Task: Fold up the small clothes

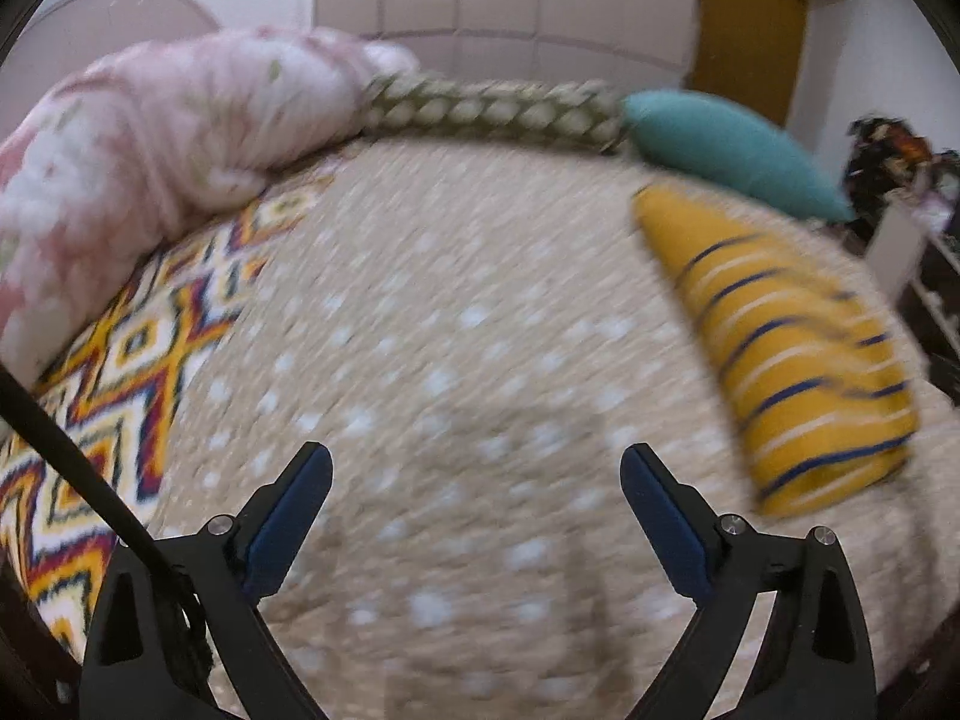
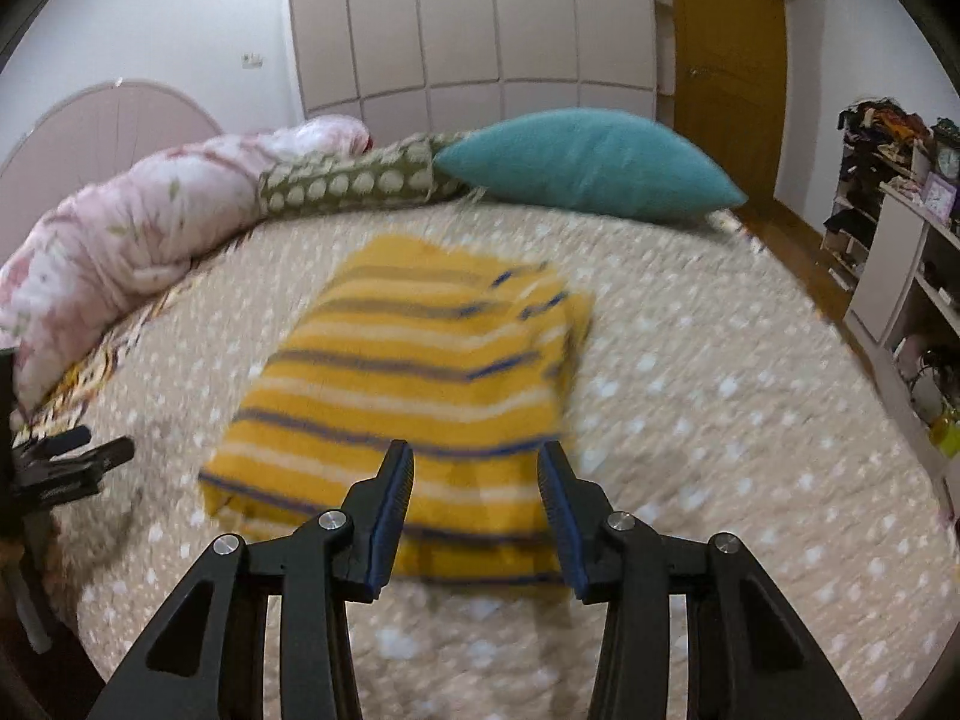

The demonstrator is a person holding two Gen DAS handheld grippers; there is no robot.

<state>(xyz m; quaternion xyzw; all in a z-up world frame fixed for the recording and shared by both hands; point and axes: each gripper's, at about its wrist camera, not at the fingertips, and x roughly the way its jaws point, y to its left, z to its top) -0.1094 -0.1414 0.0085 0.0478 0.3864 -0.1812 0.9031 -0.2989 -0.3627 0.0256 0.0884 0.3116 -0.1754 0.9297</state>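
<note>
A yellow garment with blue and white stripes [image 2: 414,372] lies folded flat on the beige dotted bedspread [image 2: 690,408]. My right gripper [image 2: 477,462] is open and empty, its fingers just above the garment's near edge. My left gripper [image 1: 477,468] is open and empty above bare bedspread [image 1: 450,330], with the same garment [image 1: 792,360] off to its right. The left gripper also shows at the left edge of the right wrist view [image 2: 72,462]. Both views are blurred by motion.
A pink floral duvet [image 2: 138,222], a green dotted cushion [image 2: 354,180] and a teal pillow [image 2: 594,165] line the bed's far side. A patterned zigzag cloth [image 1: 120,372] lies at the left. Shelves with clutter [image 2: 900,228] stand to the right, a wooden door [image 2: 729,60] beyond.
</note>
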